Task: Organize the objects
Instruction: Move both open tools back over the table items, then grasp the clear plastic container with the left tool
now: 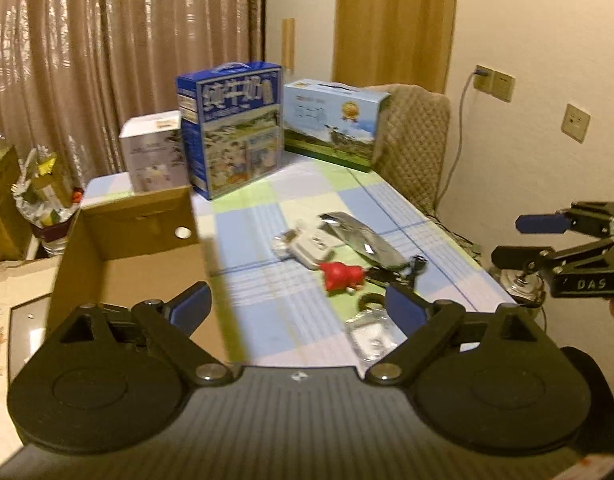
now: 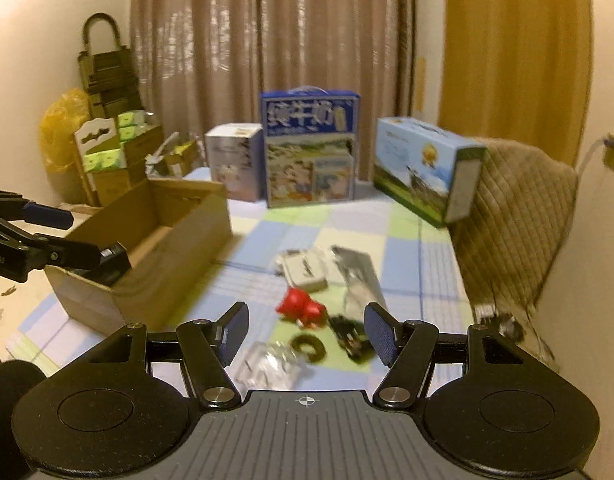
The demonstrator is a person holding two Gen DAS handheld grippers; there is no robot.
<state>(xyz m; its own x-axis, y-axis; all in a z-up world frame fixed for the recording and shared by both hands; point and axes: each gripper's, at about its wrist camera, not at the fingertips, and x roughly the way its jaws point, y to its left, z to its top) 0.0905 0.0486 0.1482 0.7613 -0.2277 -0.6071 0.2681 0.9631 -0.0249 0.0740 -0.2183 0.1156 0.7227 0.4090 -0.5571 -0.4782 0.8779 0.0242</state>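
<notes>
On the checked tablecloth (image 2: 403, 280) lie a red toy (image 1: 341, 276) (image 2: 301, 308), a white adapter (image 1: 311, 248) (image 2: 305, 270), a silver foil bag (image 1: 359, 236) (image 2: 359, 276), a black ring (image 1: 371, 302) (image 2: 307, 346), a clear plastic packet (image 1: 371, 336) (image 2: 267, 364) and a small black item (image 2: 351, 336). An open cardboard box (image 1: 135, 264) (image 2: 155, 248) stands to their left. My left gripper (image 1: 297, 304) (image 2: 79, 236) is open and empty beside the box's near corner. My right gripper (image 2: 307, 330) (image 1: 523, 240) is open and empty above the ring and packet.
At the table's far end stand a white box (image 1: 155, 152), a tall blue carton (image 1: 231, 128) and a light-blue carton (image 1: 335, 120). A chair with a quilted cover (image 2: 515, 216) stands along the right edge. Boxes and bags (image 2: 103, 152) are piled at the left.
</notes>
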